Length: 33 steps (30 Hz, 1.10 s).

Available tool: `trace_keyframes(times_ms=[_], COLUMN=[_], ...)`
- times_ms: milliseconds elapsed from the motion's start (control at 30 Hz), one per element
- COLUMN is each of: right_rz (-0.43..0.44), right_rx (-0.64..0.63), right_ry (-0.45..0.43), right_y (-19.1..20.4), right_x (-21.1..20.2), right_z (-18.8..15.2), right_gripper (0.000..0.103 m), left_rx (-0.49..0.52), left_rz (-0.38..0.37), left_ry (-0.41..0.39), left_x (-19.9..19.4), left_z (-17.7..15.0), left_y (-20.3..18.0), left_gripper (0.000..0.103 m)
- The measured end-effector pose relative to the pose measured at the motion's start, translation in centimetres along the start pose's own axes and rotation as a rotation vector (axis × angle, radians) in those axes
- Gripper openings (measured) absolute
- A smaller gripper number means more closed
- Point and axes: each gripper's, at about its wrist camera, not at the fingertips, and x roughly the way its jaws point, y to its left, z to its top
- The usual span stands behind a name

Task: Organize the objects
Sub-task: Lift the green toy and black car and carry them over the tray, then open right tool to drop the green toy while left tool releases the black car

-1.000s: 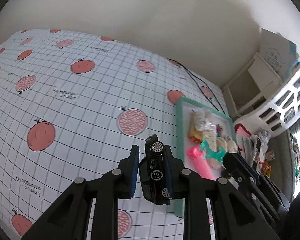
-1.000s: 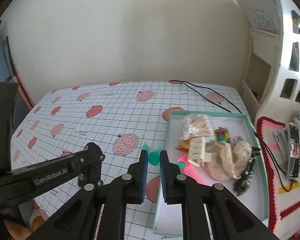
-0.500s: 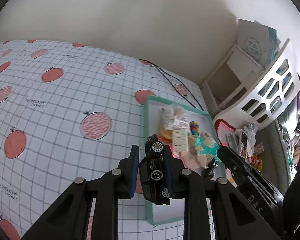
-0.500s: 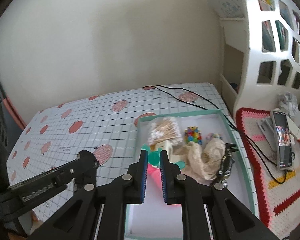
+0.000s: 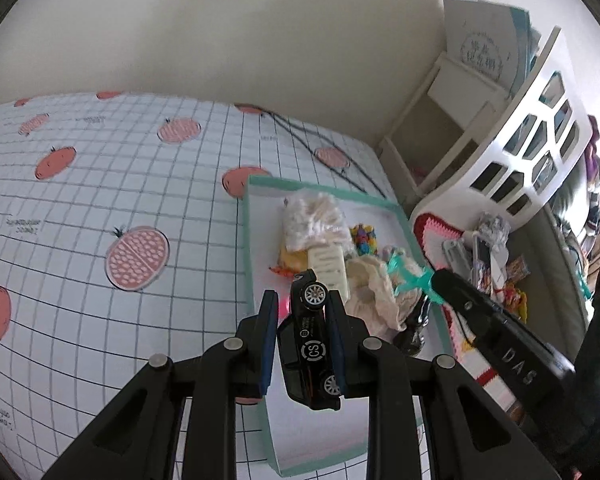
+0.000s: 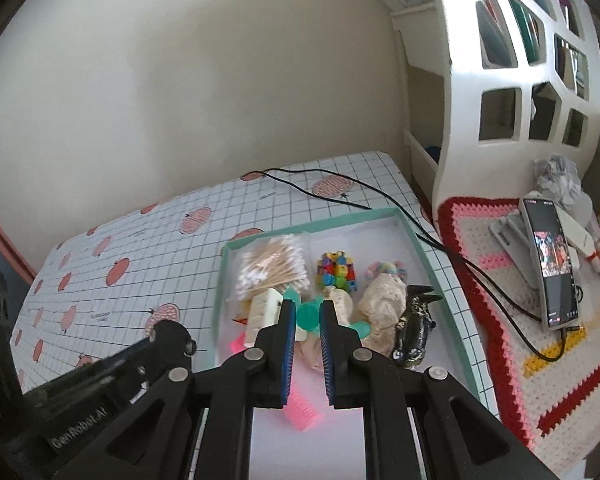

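Note:
My left gripper is shut on a black toy car, held nose-up over the near left part of a teal-rimmed white tray. My right gripper is shut on a teal plastic piece above the tray's middle. In the tray lie a bag of cotton swabs, colourful beads, a cream cloth, a black figurine, a cream clip and a pink comb. In the left wrist view the teal piece shows at the right gripper's tip.
The tray rests on a grid-patterned cloth with red fruit prints. A black cable runs behind the tray. To the right are a crocheted mat, a phone on a stand and a white shelf unit.
Both grippers have swung right and forward, from over the cloth to over the tray. Each keeps its hold: the left on the car, the right on the teal piece.

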Motion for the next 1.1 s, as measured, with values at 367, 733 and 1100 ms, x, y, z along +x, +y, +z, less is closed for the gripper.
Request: trace_keyframes(times_ms=[367,733,1100], right_rz=[-0.041,-0.050,-0.065], right_rx=[0.009,0.047,-0.058], right_ry=[0.049,0.063,0.106], right_y=[-0.9,-2.0,-0.6], right_x=[2.4,3.5,4.0], right_z=[-0.2,-0.4,-1.7], right_gripper=[0.013,0.013,0.013], left_rx=[0.013,0.036,0.041], left_rz=[0.003,0.022,0.048], left_ry=[0.094,0.134,0.157], left_x=[3.5,5.2,5.8], left_z=[-1.3,-2.1,-2.4], left_y=[-0.8,-1.3,-1.0], left_gripper=[0.025,0.025,0.025])
